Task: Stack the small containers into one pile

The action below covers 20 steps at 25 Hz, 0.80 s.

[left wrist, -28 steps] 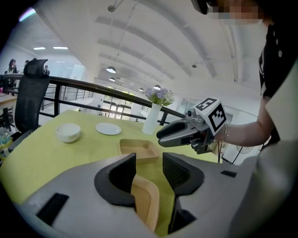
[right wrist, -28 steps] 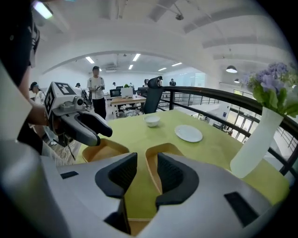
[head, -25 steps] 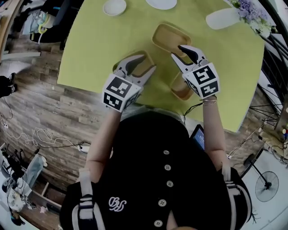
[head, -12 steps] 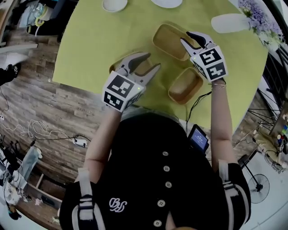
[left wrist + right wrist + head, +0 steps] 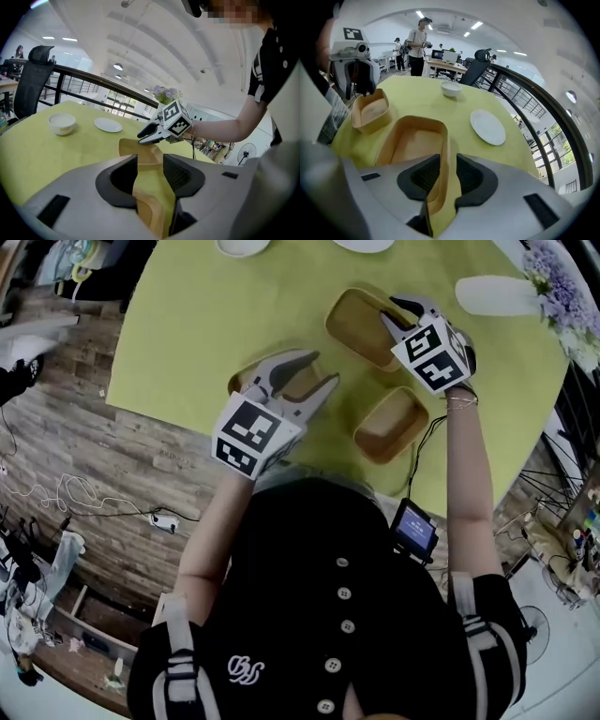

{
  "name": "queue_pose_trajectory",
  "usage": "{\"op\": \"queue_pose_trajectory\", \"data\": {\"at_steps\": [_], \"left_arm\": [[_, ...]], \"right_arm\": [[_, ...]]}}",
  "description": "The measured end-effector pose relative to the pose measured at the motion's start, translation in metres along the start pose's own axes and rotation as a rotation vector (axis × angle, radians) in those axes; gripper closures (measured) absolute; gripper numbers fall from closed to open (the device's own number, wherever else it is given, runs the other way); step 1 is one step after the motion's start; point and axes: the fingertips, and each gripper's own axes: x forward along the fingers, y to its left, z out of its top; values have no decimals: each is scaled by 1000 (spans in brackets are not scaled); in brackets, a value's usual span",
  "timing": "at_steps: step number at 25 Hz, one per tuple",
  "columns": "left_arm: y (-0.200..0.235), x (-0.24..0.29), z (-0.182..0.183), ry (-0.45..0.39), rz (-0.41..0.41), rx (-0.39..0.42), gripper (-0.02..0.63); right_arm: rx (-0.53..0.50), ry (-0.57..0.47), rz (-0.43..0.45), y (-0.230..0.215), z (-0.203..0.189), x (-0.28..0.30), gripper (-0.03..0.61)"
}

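The table (image 5: 187, 334) is covered edge to edge by a yellow-green cloth (image 5: 511, 418). Three light wooden containers lie on the cloth near its near edge, all open side up. The large wooden container (image 5: 358, 324) sits farthest in, toward the middle. The left wooden container (image 5: 371, 112) is smaller and lies nearer and to the left of it. The right wooden container (image 5: 391, 425), also small, lies nearest, just right of centre and apart from the other two. At the far side are a white bowl (image 5: 451, 88) and, to its right, a flat white plate (image 5: 487, 127). A white vase (image 5: 497, 294) with purple flowers (image 5: 553, 282) sits at the far right corner.
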Motion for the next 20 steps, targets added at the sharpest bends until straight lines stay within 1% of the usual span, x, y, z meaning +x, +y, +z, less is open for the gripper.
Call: {"op": "queue_pose_trajectory", "data": {"at_steps": [6, 13, 17, 19, 20], "left_arm": [[9, 4, -5, 12, 8, -31, 436], [13, 8, -5, 37, -9, -19, 436], [16, 9, -5, 47, -13, -12, 436], [16, 10, -6, 56, -20, -6, 436], [15, 10, -7, 62, -27, 0, 436]], "right_arm": [[10, 18, 34, 0, -1, 11, 495], [21, 54, 91, 6, -11, 20, 518], [92, 52, 115, 8, -9, 14, 543], [138, 32, 96, 5, -8, 8, 548], [178, 10, 80, 3, -7, 5, 548]]}}
